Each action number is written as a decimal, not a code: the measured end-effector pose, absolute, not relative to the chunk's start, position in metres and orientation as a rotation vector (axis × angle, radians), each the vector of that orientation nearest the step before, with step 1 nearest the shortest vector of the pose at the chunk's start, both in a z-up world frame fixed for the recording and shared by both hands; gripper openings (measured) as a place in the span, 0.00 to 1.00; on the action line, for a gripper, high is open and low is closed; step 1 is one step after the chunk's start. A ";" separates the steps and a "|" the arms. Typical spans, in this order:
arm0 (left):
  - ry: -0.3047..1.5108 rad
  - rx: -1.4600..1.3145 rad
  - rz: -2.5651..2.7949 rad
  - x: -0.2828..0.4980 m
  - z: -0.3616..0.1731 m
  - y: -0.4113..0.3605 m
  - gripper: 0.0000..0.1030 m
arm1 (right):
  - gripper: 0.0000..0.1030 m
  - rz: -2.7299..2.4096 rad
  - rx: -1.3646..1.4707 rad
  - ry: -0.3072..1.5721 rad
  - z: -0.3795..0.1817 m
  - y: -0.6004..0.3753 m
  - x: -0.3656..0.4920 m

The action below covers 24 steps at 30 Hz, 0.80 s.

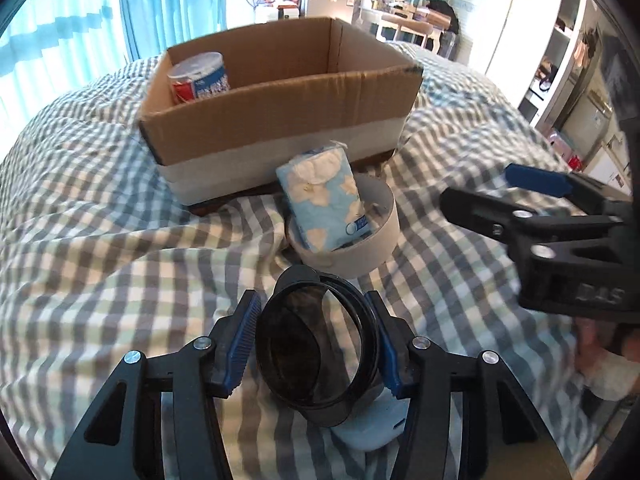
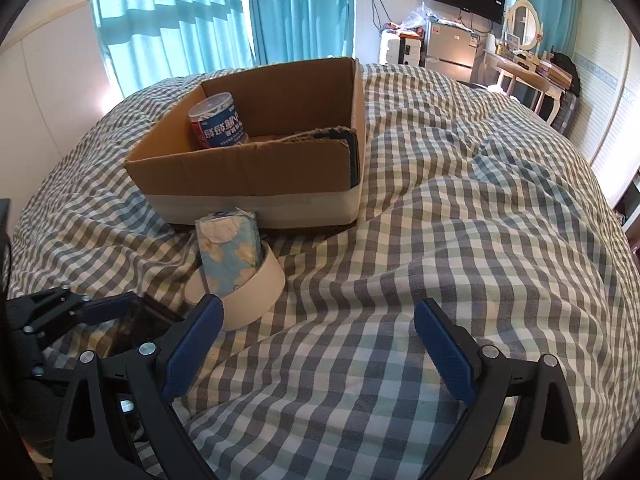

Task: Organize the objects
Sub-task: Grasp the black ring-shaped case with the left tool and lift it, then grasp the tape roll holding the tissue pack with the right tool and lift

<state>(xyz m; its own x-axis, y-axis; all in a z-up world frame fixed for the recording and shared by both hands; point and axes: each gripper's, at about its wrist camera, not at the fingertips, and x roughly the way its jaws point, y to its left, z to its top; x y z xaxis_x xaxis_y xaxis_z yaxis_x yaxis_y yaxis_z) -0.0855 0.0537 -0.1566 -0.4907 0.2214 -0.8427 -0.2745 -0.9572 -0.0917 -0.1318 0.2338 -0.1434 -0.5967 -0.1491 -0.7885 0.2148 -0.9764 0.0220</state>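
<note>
A dark see-through cup (image 1: 312,360) with a black rim lies tilted on the checked bedspread (image 1: 120,260), partly over a pale blue case (image 1: 372,424). My left gripper (image 1: 314,340) is shut on the cup, a blue pad pressing each side. In the right wrist view the same gripper (image 2: 92,312) and cup (image 2: 136,332) show at the left edge. Beyond the cup, a blue flowered tissue pack (image 1: 324,196) stands inside a white tape roll (image 1: 360,248). My right gripper (image 2: 320,344) is open over bare bedspread, with nothing between its fingers; it also shows at the right of the left wrist view (image 1: 500,190).
An open cardboard box (image 1: 280,120) sits on the bed behind the tape roll, with a red, white and blue can (image 1: 200,78) in its back left corner. Blue curtains (image 2: 200,8) hang behind. A dressing table (image 2: 524,64) and shelves (image 1: 560,40) stand beyond the bed.
</note>
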 end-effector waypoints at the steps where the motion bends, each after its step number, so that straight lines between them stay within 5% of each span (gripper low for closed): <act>1: 0.059 -1.390 2.488 -0.082 -0.152 0.049 0.52 | 0.94 -2.631 1.287 0.112 -0.142 0.233 -0.132; 12: 0.022 -1.217 2.640 -0.075 -0.090 0.013 0.52 | 0.94 -2.510 1.318 0.275 -0.154 0.195 -0.137; 24: -0.010 -1.252 2.784 -0.104 -0.097 -0.037 0.52 | 0.94 -2.375 1.360 0.440 -0.180 0.144 -0.163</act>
<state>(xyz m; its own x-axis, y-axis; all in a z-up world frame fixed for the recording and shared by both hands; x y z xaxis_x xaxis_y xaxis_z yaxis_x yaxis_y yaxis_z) -0.1043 -0.0369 -0.0968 -0.6601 0.0840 -0.7465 -0.0788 -0.9960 -0.0423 -0.1627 0.1436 -0.1795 -0.4671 -0.1589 -0.8698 0.4600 -0.8838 -0.0856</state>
